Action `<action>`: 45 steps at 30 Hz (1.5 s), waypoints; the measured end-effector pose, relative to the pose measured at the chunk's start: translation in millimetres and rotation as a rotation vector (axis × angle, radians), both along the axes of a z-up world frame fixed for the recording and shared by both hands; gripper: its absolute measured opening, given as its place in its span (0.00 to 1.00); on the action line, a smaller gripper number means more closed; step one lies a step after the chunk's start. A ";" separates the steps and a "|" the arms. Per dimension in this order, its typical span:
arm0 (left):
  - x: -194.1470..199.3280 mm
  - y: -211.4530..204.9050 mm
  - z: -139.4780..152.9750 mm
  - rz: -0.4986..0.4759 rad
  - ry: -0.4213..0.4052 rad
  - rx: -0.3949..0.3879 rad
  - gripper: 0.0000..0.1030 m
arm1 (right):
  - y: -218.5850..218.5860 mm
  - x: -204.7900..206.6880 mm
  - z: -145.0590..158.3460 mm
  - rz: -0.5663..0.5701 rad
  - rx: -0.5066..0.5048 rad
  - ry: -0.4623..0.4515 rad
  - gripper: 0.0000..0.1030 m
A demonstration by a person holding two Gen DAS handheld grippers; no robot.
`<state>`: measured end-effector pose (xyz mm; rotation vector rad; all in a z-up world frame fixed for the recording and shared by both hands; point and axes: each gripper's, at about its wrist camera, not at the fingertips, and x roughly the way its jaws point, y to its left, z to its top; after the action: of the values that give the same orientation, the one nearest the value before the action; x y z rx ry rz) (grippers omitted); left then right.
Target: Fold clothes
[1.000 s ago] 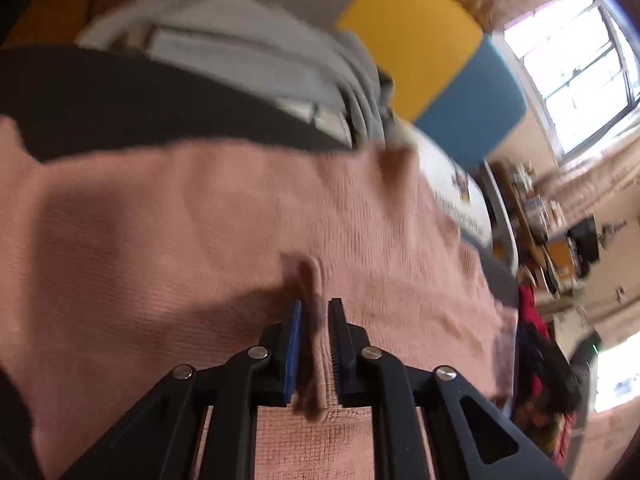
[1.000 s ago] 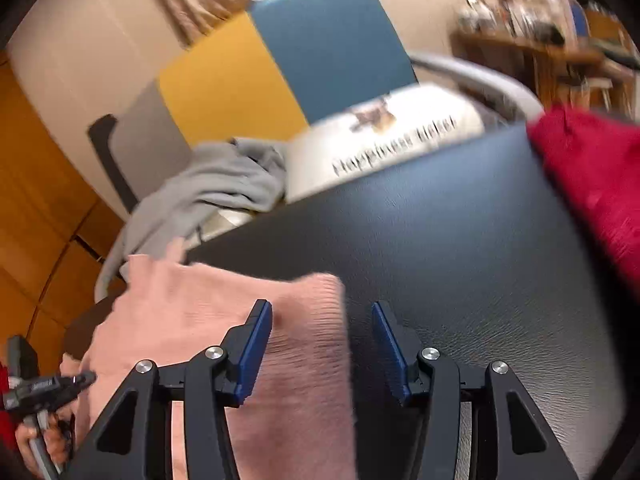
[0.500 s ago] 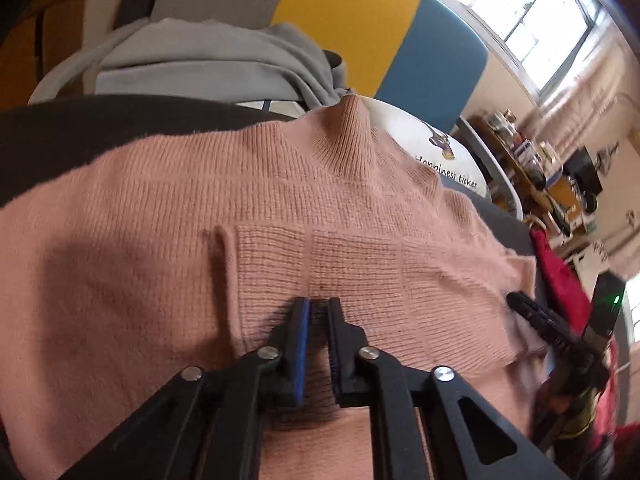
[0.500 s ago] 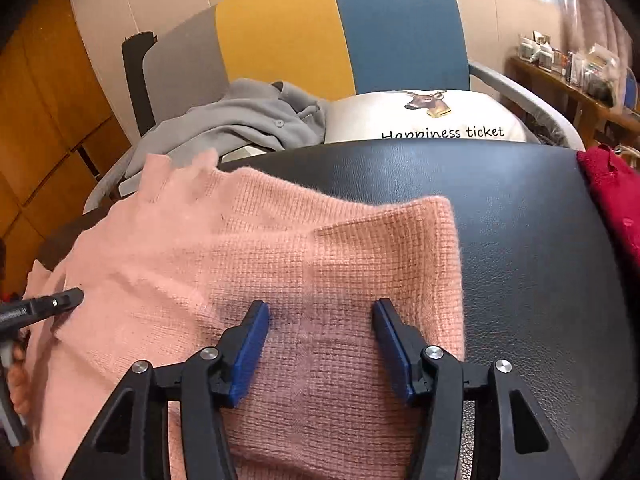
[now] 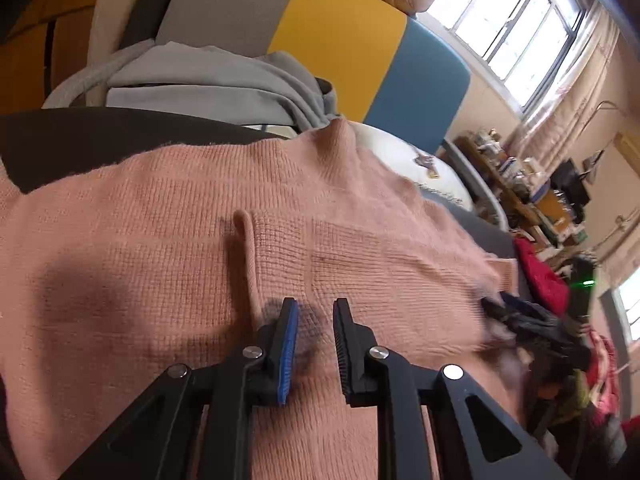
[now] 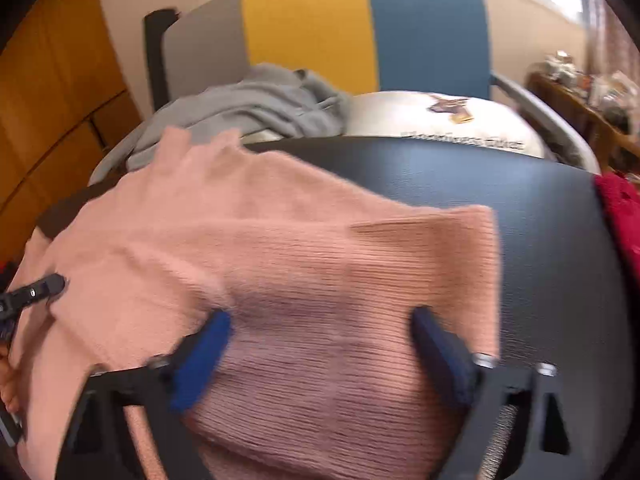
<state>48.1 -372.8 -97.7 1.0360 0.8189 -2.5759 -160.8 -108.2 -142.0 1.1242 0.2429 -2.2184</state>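
Both grippers open over a pink sweater on a black table.

The sweater (image 6: pixel 280 248) fills the centre of both views, spread flat with 1 folded edge. The right gripper (image 6: pixel 320 344), low in its frame, has just opened wide above the knit, gripping nothing. The left gripper (image 5: pixel 314 332), lower centre, has just parted slightly, empty, over the fold. The table (image 6: pixel 552 248) shows at right; a chair (image 6: pixel 360 32) holds grey clothes (image 6: pixel 256 108) behind.

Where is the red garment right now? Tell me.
In the right wrist view the red garment lies at the far right edge of the black table, apart from the pink sweater. The left wrist view shows it beyond the sweater's right end.
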 end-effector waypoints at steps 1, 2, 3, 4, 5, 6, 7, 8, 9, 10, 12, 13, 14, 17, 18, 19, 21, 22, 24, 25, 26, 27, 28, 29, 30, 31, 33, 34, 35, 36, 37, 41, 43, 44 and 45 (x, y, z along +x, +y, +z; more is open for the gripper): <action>-1.6 -3.0 6.8 -0.008 0.012 -0.002 0.18 | -4.8 1.5 0.5 0.017 0.029 0.007 1.00; -4.7 -7.8 13.8 -0.019 0.022 -0.004 0.20 | -5.8 2.5 2.6 0.024 0.028 0.009 0.97; -9.2 -13.9 21.0 -0.032 0.032 -0.006 0.21 | -5.9 2.2 6.6 0.032 0.011 0.006 0.93; -13.6 -20.1 28.3 -0.044 0.041 -0.008 0.22 | -5.4 0.8 12.3 0.040 -0.015 0.002 0.81; -22.0 -26.0 33.2 -0.055 0.040 -0.021 0.23 | -6.0 -3.6 21.2 0.050 -0.054 -0.002 0.67; -33.4 -31.8 36.3 -0.065 0.029 -0.041 0.24 | -9.4 -9.5 30.6 0.064 -0.089 -0.006 0.63; -44.8 -37.5 39.4 -0.075 0.019 -0.061 0.24 | -12.9 -15.5 40.0 0.078 -0.125 -0.010 0.62; -56.2 -43.3 42.5 -0.084 0.008 -0.081 0.25 | -18.1 -21.2 47.7 0.095 -0.152 -0.016 0.62; -68.2 -48.8 42.9 -0.101 -0.005 -0.091 0.25 | -27.5 -28.4 51.6 0.117 -0.164 -0.025 0.62; -80.1 -54.9 40.9 -0.119 -0.025 -0.091 0.25 | -38.9 -38.4 54.0 0.137 -0.170 -0.039 0.62; -102.1 -67.7 35.7 -0.130 -0.054 -0.081 0.25 | -62.8 -57.6 58.0 0.177 -0.178 -0.064 0.62; -112.5 -73.3 33.0 -0.139 -0.059 -0.071 0.26 | -77.4 -66.3 57.6 0.195 -0.168 -0.069 0.62; -122.1 -78.6 30.7 -0.140 -0.061 -0.065 0.26 | -92.9 -76.5 56.0 0.212 -0.152 -0.072 0.62; -148.6 -92.7 21.1 -0.173 -0.077 -0.048 0.29 | -135.0 -107.4 45.7 0.253 -0.119 -0.105 0.62; -157.8 -97.7 16.3 -0.185 -0.095 -0.041 0.29 | -148.5 -118.6 39.2 0.265 -0.108 -0.129 0.62; -166.0 -102.6 11.6 -0.199 -0.109 -0.032 0.30 | -159.9 -127.5 33.3 0.280 -0.101 -0.150 0.62; -179.4 -110.1 1.5 -0.228 -0.142 -0.016 0.31 | -175.5 -136.4 23.5 0.322 -0.090 -0.177 0.62; -184.1 -111.8 -2.1 -0.237 -0.150 -0.014 0.32 | -182.6 -138.4 19.0 0.339 -0.069 -0.174 0.62; -195.2 -113.2 -8.1 -0.270 -0.169 0.000 0.33 | -195.3 -139.5 12.5 0.370 -0.040 -0.160 0.62; -200.5 -113.4 -10.1 -0.279 -0.179 0.001 0.33 | -201.3 -139.4 9.7 0.384 -0.029 -0.150 0.62; -205.5 -112.9 -11.5 -0.287 -0.185 -0.002 0.34 | -205.9 -140.0 7.5 0.396 -0.022 -0.145 0.59; -211.4 -111.2 -14.2 -0.311 -0.193 -0.002 0.34 | -208.2 -141.8 6.3 0.404 -0.022 -0.148 0.56; -216.6 -109.9 -17.5 -0.333 -0.205 -0.005 0.34 | -210.5 -143.5 5.1 0.411 -0.023 -0.151 0.52; -219.7 -109.5 -19.6 -0.339 -0.205 -0.012 0.34 | -211.9 -145.3 4.2 0.416 -0.026 -0.160 0.50; -221.3 -110.0 -21.0 -0.334 -0.196 -0.009 0.34 | -212.0 -146.8 4.2 0.419 -0.031 -0.174 0.47; -222.4 -111.0 -21.9 -0.324 -0.197 -0.002 0.31 | -212.4 -147.8 4.8 0.425 -0.030 -0.179 0.37; -222.7 -116.3 -21.9 -0.296 -0.198 0.024 0.05 | -212.2 -148.9 7.0 0.430 -0.038 -0.196 0.13; -221.2 -117.6 -21.1 -0.284 -0.190 0.034 0.04 | -211.8 -147.0 9.1 0.431 -0.041 -0.193 0.11; -218.6 -117.7 -19.7 -0.275 -0.176 0.039 0.04 | -211.4 -145.1 11.1 0.432 -0.043 -0.190 0.11; -214.4 -116.5 -16.0 -0.269 -0.155 0.037 0.04 | -211.1 -143.2 13.2 0.433 -0.046 -0.187 0.10; -208.2 -114.7 -9.8 -0.265 -0.126 0.038 0.04 | -210.7 -141.3 15.2 0.434 -0.049 -0.185 0.10; -179.8 -106.8 19.9 -0.250 -0.012 0.051 0.04 | -191.1 -131.4 37.5 0.420 -0.126 -0.159 0.10; -161.6 -100.2 33.3 -0.246 0.032 0.046 0.04 | -178.0 -122.4 51.8 0.420 -0.168 -0.143 0.10; -152.0 -96.7 39.6 -0.244 0.052 0.043 0.04 | -170.6 -114.8 59.3 0.426 -0.188 -0.131 0.10; -143.5 -93.3 44.1 -0.242 0.065 0.043 0.04 | -162.7 -106.9 66.1 0.430 -0.207 -0.120 0.10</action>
<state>-95.4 -466.1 -53.5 1.1326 0.8121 -2.8180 -267.6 -270.9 -75.9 0.9823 0.1791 -1.7482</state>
